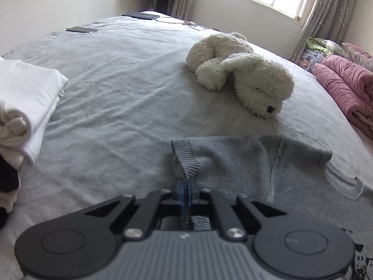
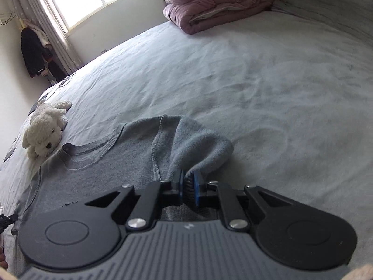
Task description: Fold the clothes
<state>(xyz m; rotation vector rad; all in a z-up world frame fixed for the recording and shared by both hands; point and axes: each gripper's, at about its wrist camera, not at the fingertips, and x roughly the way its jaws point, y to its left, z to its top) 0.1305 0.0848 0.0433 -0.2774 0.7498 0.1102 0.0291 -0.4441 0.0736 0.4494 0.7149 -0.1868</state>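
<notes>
1. Fingers of the left gripper point(image 1: 185, 187) clamp the ribbed cuff; the right gripper point(image 2: 187, 185) pinches bunched sleeve fabric, which may slip.
2. Grey sweater point(image 2: 130, 154) lies by the bed's point(image 2: 268, 88) near edge; uneven pulling may skew it.
3. Plush dog point(image 1: 242, 74) sits beyond, risking a snag.

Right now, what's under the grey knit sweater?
The grey knit sweater lies on the pale grey bedsheet; bare sheet surrounds it. Whether anything is hidden beneath is covered by the fabric.

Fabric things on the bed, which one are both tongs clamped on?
The grey sweater, pinched by left tongs and right tongs; the white folded stack lies untouched.
</notes>
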